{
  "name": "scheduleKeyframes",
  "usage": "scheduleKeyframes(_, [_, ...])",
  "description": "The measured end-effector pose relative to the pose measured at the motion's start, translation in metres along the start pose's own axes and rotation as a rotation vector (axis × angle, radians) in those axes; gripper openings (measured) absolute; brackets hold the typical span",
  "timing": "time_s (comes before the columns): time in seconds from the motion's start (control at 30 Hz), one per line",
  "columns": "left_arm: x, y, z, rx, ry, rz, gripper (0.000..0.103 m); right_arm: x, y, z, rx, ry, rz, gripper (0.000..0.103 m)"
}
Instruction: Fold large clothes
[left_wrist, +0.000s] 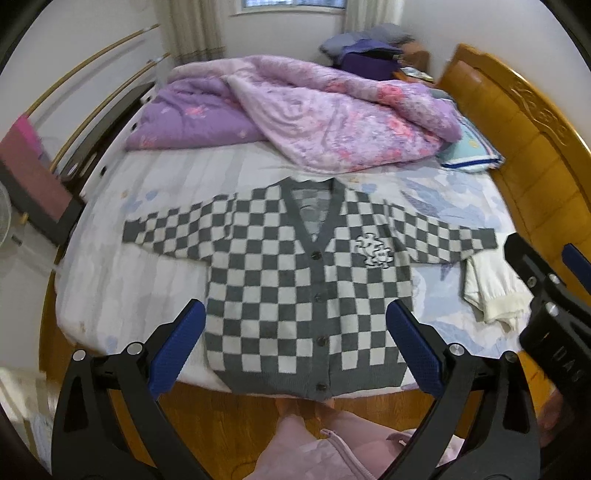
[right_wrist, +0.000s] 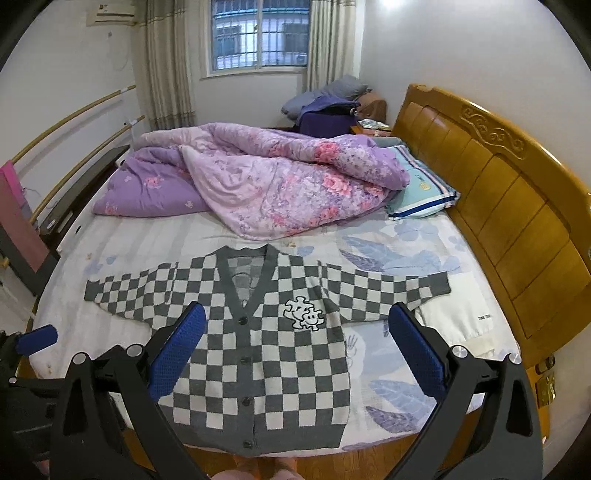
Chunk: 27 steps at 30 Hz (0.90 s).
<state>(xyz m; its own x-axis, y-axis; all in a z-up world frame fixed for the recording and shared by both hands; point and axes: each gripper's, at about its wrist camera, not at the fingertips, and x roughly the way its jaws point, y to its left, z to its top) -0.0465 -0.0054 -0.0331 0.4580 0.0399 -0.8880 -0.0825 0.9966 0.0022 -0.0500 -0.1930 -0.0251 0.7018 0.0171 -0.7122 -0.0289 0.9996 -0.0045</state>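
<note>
Overhanging the bed (right_wrist: 66, 325) edge, cardigan (right_wrist: 258, 354) (sleeves spread flat).

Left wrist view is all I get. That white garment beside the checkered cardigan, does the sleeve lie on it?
Observer: Yes. In the right wrist view, the checkered cardigan has its sleeve cuff nearest the wooden headboard lying over the white garment at its upper edge.
Operator: Any marking on the white one?
Observer: A small dark printed line near its headboard side, too small to read.
Operator: The chest patch is blurred for me.
Observer: The chest patch shows two smiling puzzle pieces, white with a black outline.
</note>
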Motion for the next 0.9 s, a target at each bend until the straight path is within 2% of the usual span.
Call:
scheduleKeyframes(0.1, [0.003, 0.017, -0.005, -0.084, 0.038, -0.018, 0.098, 0.006, 0.003, 0.003, -0.008, -0.003, 0.072, 0.096])
scheduleKeyframes(0.33, [0.005, 0.067, -0.015, -0.236, 0.028, 0.091, 0.098, 0.034, 0.037, 0.013, -0.095, 0.028, 0.168, 0.096])
scheduleKeyframes(0.47, [0.013, 0.102, -0.012, -0.310, 0.042, 0.109, 0.098, 0.046, 0.065, 0.022, -0.126, 0.039, 0.221, 0.095])
scheduleKeyframes(0.53, [0.020, 0.122, -0.009, -0.324, 0.046, 0.128, 0.098, 0.054, 0.084, 0.025, -0.147, 0.042, 0.231, 0.095])
scheduleKeyframes(0.73, [0.050, 0.188, 0.002, -0.366, 0.065, 0.101, 0.098, 0.092, 0.149, 0.033, -0.179, 0.086, 0.236, 0.095])
scheduleKeyframes(0.9, [0.093, 0.257, 0.027, -0.358, 0.126, 0.066, 0.098, 0.135, 0.210, 0.043, -0.162, 0.143, 0.194, 0.095])
